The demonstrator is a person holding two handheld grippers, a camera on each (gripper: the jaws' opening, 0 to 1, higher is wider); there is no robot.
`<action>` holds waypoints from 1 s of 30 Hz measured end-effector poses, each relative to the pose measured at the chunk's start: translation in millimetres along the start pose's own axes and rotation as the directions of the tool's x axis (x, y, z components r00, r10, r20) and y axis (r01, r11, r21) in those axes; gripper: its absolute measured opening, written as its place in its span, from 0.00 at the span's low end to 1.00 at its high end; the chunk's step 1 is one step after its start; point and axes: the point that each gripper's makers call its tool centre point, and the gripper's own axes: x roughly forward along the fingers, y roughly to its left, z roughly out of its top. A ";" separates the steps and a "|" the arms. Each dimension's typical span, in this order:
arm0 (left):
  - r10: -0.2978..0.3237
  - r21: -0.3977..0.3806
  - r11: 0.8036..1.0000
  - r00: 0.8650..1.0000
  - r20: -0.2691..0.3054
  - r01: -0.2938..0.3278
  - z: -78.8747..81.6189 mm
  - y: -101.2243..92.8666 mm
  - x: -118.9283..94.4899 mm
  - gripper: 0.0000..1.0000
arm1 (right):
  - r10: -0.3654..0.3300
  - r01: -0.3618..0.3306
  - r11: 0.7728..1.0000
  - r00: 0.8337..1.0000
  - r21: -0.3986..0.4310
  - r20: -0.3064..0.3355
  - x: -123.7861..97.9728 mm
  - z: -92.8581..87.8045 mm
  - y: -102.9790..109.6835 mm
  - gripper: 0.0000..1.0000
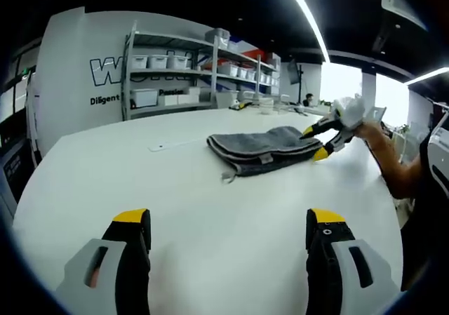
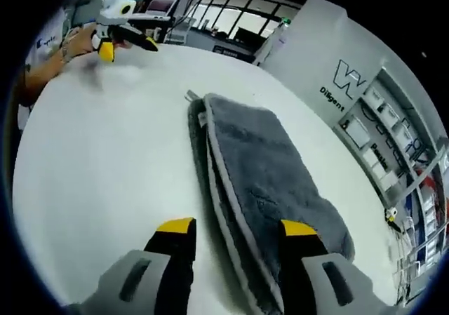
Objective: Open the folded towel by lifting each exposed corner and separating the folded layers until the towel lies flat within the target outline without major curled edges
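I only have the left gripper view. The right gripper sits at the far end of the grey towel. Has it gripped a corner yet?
Observer: No. In the right gripper view the right gripper is open, with one jaw over the towel and the other over bare table. Nothing is clamped.
Operator: Where do the folded layers show?
Observer: The stacked pale-trimmed edges run along the towel's long side, between the two jaws.
Operator: How far off is my left gripper?
Observer: The left gripper is beyond the towel's opposite end, clearly apart from it.
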 end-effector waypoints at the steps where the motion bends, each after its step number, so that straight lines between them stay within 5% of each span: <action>1: 0.000 -0.001 1.000 1.000 0.000 0.000 0.1 0.1 0.0 0.90 | -0.005 0.005 1.000 1.000 -0.008 -0.001 1.2 -0.9 -1.3 0.37; 13: -0.004 0.004 1.000 1.000 -0.004 0.004 -0.9 -1.4 0.0 0.90 | 0.011 -0.011 1.000 1.000 0.028 0.012 7.3 -7.6 0.1 0.10; 20: -0.007 0.006 1.000 1.000 -0.004 0.007 -1.1 -2.8 -0.7 0.90 | 0.025 -0.026 0.986 1.000 0.164 0.009 7.3 -7.0 2.9 0.07; 30: -0.007 0.006 1.000 1.000 -0.006 0.007 -1.4 -4.3 -1.2 0.90 | 0.030 -0.032 0.980 0.999 0.198 0.011 4.6 -3.0 12.1 0.07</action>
